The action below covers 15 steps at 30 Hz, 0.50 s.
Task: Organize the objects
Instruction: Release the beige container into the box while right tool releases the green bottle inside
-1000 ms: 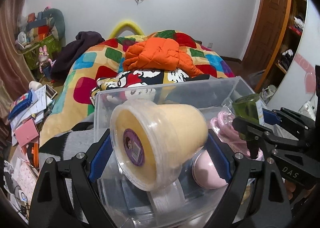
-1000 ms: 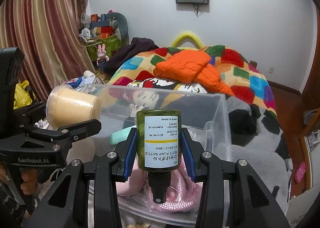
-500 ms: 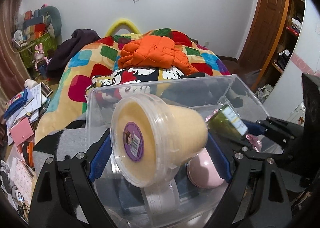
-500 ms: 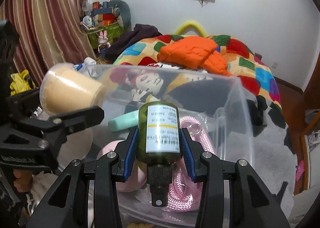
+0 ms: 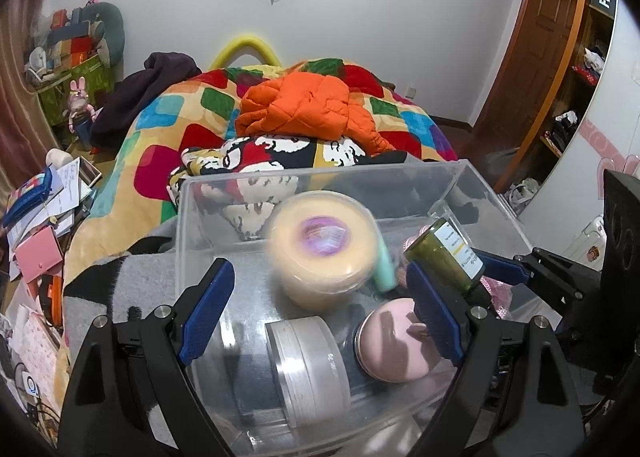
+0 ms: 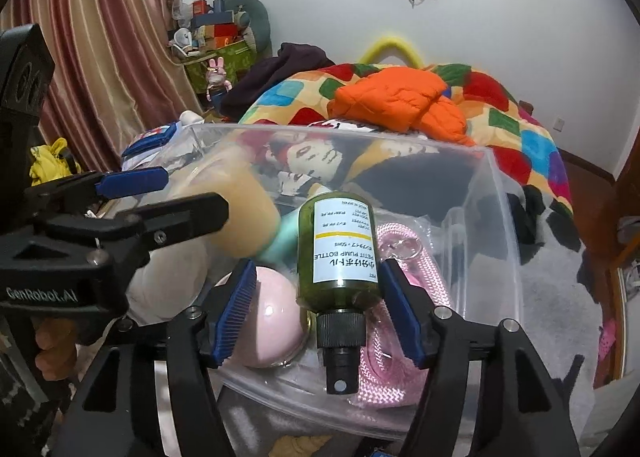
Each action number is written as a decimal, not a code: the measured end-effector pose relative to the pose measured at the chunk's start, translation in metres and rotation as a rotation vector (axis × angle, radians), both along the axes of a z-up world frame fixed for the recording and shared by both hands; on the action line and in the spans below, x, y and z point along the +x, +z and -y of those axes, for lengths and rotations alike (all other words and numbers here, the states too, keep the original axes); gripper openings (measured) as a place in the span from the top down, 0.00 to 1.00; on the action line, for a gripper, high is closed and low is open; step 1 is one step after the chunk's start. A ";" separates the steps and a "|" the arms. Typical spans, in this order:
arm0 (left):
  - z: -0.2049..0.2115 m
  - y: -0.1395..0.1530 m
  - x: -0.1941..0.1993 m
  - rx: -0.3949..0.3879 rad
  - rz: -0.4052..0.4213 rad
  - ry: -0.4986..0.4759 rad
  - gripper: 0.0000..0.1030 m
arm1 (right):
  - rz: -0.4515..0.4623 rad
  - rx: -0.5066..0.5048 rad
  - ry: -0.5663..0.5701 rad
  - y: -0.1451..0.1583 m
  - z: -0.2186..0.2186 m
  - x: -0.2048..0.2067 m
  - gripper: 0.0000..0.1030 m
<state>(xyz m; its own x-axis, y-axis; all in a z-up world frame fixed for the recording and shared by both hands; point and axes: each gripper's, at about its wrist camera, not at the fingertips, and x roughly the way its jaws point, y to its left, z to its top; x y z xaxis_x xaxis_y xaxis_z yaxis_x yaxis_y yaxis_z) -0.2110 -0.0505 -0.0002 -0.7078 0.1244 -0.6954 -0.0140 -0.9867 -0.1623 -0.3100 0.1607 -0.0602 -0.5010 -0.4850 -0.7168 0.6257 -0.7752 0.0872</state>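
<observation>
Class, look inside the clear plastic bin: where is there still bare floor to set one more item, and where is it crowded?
Bare floor runs along the clear bin's left wall, beside the yellow tub and the grey round case. The right side is crowded: pink ball, green bottle, pink rope.

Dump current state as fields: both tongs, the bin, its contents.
left tongs: open, pads touching nothing
right tongs: jaws opening; green pump bottle between them, cap toward camera, left pad clear of it
clear bin: lidless, under both tongs
in bin: yellow tub (motion-blurred), pink round case, clear jar, teal tube, pink rope
</observation>
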 end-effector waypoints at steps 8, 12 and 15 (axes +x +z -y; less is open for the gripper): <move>-0.003 0.007 0.009 -0.014 -0.015 -0.002 0.14 | 0.003 -0.014 -0.007 0.006 -0.004 0.006 0.41; -0.005 0.012 0.015 -0.028 -0.027 -0.002 0.14 | -0.010 -0.017 -0.020 0.010 -0.009 0.011 0.28; -0.007 0.016 0.020 -0.040 -0.037 -0.002 0.13 | -0.022 -0.032 -0.033 0.015 -0.015 0.015 0.26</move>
<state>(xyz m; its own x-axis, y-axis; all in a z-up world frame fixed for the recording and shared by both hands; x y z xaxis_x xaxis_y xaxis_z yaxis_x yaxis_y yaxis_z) -0.1906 -0.0432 0.0156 -0.7331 0.0984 -0.6729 -0.0217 -0.9923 -0.1216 -0.2949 0.1761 -0.0456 -0.5329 -0.4903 -0.6897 0.6016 -0.7927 0.0987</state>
